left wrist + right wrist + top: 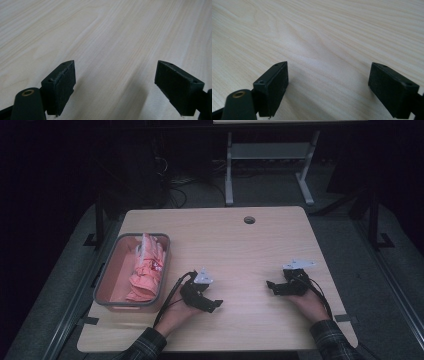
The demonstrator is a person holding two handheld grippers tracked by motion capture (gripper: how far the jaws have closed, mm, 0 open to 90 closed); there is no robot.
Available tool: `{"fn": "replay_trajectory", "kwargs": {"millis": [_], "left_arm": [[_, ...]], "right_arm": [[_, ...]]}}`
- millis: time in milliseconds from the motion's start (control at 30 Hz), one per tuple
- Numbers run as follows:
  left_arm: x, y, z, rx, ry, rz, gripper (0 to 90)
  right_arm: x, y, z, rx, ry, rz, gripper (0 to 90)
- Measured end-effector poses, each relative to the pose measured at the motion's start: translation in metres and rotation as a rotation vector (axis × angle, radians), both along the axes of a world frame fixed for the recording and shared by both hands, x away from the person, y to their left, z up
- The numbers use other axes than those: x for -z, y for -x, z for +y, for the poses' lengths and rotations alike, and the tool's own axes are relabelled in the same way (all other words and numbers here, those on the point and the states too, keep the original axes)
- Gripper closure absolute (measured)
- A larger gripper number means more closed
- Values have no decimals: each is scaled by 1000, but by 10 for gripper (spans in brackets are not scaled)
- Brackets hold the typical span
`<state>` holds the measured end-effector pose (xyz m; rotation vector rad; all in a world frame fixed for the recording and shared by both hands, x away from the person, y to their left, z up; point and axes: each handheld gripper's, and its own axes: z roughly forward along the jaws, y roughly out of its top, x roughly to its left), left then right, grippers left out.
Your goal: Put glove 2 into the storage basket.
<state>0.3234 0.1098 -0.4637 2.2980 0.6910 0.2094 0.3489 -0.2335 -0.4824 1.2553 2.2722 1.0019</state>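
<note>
1. One pink cloth (146, 275) lies bunched up in a grey bin (102, 279) near the left edge of the tabletop (240, 250). It is heaped against the bin's right wall, and part of it sticks up above the rim.
2. The left gripper (216, 304) rests on the wood just beside the bin, near the front edge. Its jaws are spread wide, with nothing between them. In the left gripper view, the left gripper (115, 87) has bare wood between its pads.
3. The right gripper (270, 285) sits well apart from the bin, toward the right side of the tabletop. Its jaws are wide too and hold nothing. The right gripper view shows bare wood between the pads of the right gripper (328, 87).
4. I think the step in hand is to reach for the cloth. The left gripper is nearest, so it should go first.
5. To do it well, lift the gripper above the rim, not into the wall. Keep the jaws wide.
6. Come down on the raised part and pinch a thick fold. A thin edge may slip out.
</note>
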Motion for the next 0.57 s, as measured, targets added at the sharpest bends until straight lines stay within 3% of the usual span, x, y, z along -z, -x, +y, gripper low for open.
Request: {"fn": "replay_trajectory", "kwargs": {"millis": [233, 367, 400, 567], "left_arm": [[7, 1, 2, -8, -8, 1, 156], [9, 3, 2, -7, -1, -17, 143], [12, 6, 1, -5, 2, -42, 141], [13, 6, 2, 2, 16, -49, 127]], "right_arm": [[0, 0, 0, 0, 0, 1, 157], [0, 0, 0, 1, -1, 3, 157], [0, 0, 0, 0, -1, 3, 157], [0, 0, 0, -2, -1, 2, 156]]}}
